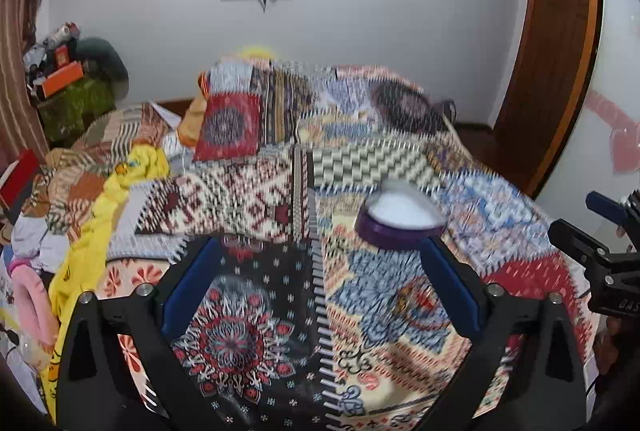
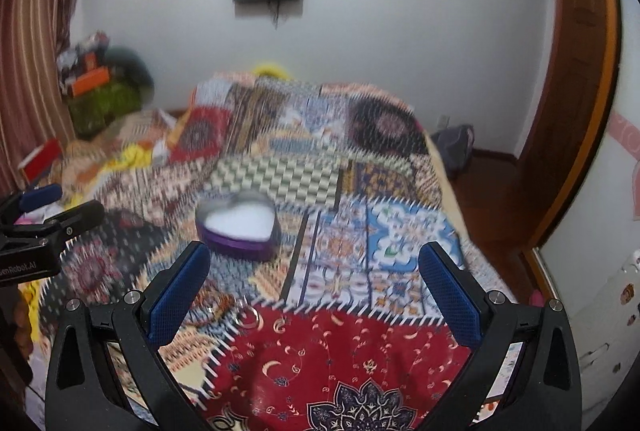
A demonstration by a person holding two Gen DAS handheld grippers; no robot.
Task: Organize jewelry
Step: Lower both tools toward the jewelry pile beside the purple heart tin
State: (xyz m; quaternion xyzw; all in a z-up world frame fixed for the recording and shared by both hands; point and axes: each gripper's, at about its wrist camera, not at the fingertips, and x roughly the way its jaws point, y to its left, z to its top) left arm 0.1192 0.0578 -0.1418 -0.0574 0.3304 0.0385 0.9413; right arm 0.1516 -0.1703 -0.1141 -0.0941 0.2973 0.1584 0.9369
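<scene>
Jaws on both grippers spread, empty; approach step. Next: right gripper drops onto rings beside heart box.

My right gripper is spread wide over the patchwork bedspread, rings lying just inside its left finger, open heart-shaped purple box farther ahead, left gripper at frame edge.
</scene>
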